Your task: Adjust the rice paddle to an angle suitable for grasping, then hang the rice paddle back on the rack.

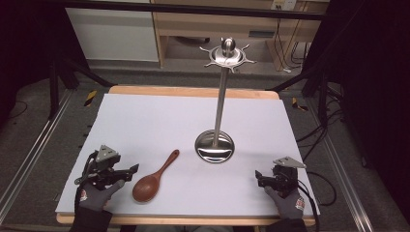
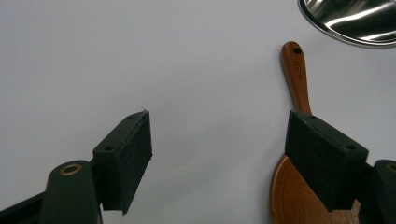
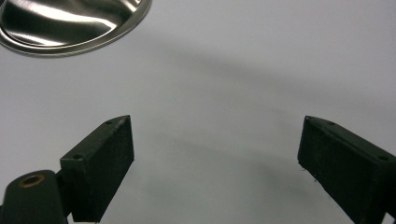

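Nearby, wooden spoon (image 1: 153, 180) beside left gripper (image 1: 130, 172), steel stand (image 1: 215, 145) beyond, both jaws wide.

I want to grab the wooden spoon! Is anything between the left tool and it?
No. The open left tool sits right beside the wooden spoon, only bare white table between them.

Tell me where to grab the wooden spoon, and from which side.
Grip the spoon on its thin handle, not the wide bowl. It lies flat, handle pointing up toward the stand's base, so I'd come straight down with the jaws across the handle. The left hand-held gripper is open and sits right beside the bowl, so it probably suits best.
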The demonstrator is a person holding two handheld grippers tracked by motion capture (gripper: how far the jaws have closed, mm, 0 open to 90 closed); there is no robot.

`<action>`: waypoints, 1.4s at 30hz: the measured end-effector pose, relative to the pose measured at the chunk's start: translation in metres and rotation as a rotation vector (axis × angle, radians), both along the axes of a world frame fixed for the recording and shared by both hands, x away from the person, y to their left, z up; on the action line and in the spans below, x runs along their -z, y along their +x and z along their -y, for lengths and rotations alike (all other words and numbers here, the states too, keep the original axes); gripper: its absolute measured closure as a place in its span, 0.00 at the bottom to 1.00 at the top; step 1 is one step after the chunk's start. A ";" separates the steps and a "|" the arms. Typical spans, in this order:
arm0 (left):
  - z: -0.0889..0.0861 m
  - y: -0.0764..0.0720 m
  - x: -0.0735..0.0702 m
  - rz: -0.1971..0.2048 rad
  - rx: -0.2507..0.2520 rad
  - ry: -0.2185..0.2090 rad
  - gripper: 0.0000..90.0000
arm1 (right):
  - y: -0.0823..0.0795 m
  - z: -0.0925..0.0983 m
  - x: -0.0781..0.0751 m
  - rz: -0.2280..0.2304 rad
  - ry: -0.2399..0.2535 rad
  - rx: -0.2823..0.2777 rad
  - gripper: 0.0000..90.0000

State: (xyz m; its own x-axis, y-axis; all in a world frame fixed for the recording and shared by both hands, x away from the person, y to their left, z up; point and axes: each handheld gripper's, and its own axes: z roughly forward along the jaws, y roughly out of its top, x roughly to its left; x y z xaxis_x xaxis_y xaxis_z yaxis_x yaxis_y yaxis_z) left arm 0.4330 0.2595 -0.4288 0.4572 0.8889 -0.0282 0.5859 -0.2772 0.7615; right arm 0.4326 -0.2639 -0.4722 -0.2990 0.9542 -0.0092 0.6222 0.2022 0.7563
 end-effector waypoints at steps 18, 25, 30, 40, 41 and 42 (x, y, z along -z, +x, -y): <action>0.013 -0.002 -0.004 0.008 0.019 0.098 0.46 | -0.001 -0.003 0.000 -0.005 -0.008 -0.005 0.12; 0.016 -0.003 -0.008 0.025 0.035 0.100 0.47 | -0.001 -0.003 0.001 -0.007 -0.013 -0.006 0.12; 0.021 -0.003 -0.011 0.033 0.055 0.101 0.47 | -0.001 -0.003 0.001 -0.002 -0.013 -0.011 0.12; 0.030 0.004 -0.010 0.002 0.068 0.134 0.49 | -0.001 -0.002 0.001 0.000 -0.021 -0.012 0.12; 0.032 0.007 -0.011 -0.003 0.069 0.135 0.49 | -0.001 -0.002 0.001 -0.001 -0.022 -0.010 0.12; 0.032 0.007 -0.011 -0.003 0.069 0.135 0.48 | -0.001 -0.002 0.001 -0.001 -0.019 -0.009 0.12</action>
State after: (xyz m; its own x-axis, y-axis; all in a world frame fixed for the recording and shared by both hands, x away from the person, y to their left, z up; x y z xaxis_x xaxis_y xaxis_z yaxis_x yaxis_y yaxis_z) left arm 0.4399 0.2277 -0.4176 0.5178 0.8510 0.0876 0.5640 -0.4165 0.7130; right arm 0.4315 -0.2617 -0.4729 -0.3078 0.9511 -0.0272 0.6206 0.2224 0.7519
